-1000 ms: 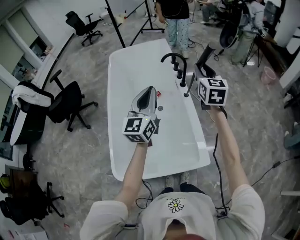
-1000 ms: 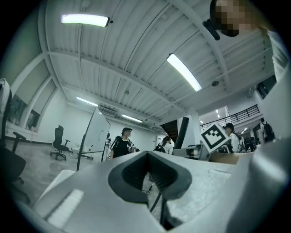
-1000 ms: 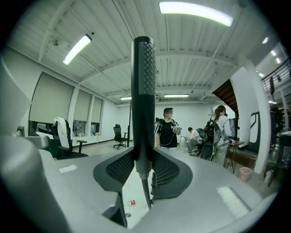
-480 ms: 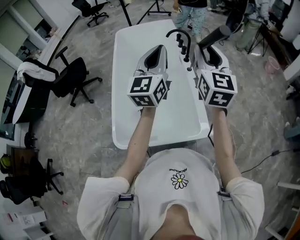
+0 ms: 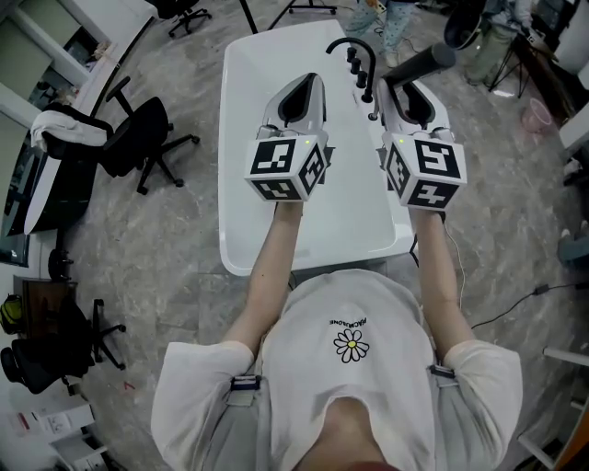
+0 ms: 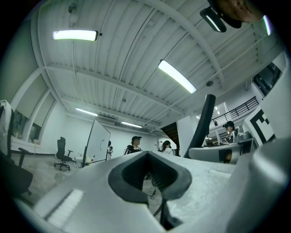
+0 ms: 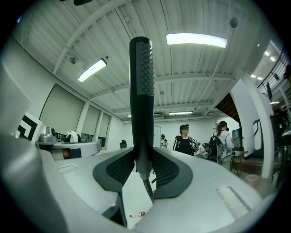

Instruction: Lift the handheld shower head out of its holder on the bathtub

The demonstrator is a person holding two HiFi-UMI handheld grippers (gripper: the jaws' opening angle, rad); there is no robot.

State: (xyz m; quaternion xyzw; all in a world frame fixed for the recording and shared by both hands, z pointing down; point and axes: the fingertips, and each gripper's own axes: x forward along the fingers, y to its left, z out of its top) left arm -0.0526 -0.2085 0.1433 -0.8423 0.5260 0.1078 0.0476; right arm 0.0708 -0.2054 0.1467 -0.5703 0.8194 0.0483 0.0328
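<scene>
My right gripper (image 5: 406, 89) is shut on the black handheld shower head (image 5: 421, 63), which sticks out past the jaws toward the upper right, above the white bathtub (image 5: 244, 147). In the right gripper view the shower head (image 7: 141, 86) stands upright between the pads, its hose (image 7: 147, 189) hanging below the right gripper (image 7: 141, 159). The black faucet (image 5: 355, 51) and its knobs stand on the tub's right rim. My left gripper (image 5: 307, 83) hovers over the tub, shut and empty. In the left gripper view, beyond the left gripper (image 6: 148, 154), the shower head (image 6: 203, 123) shows as a dark bar.
Black office chairs (image 5: 138, 143) stand left of the tub on the grey floor. A person's legs (image 5: 386, 11) are at the tub's far end, beside a tripod. A cable (image 5: 515, 299) runs across the floor at right. A small bottle (image 7: 138, 214) lies in the tub.
Both grippers have risen toward the head camera. The right one has carried the shower head up and away from the tub's rim. The view has pulled back from the tub.
</scene>
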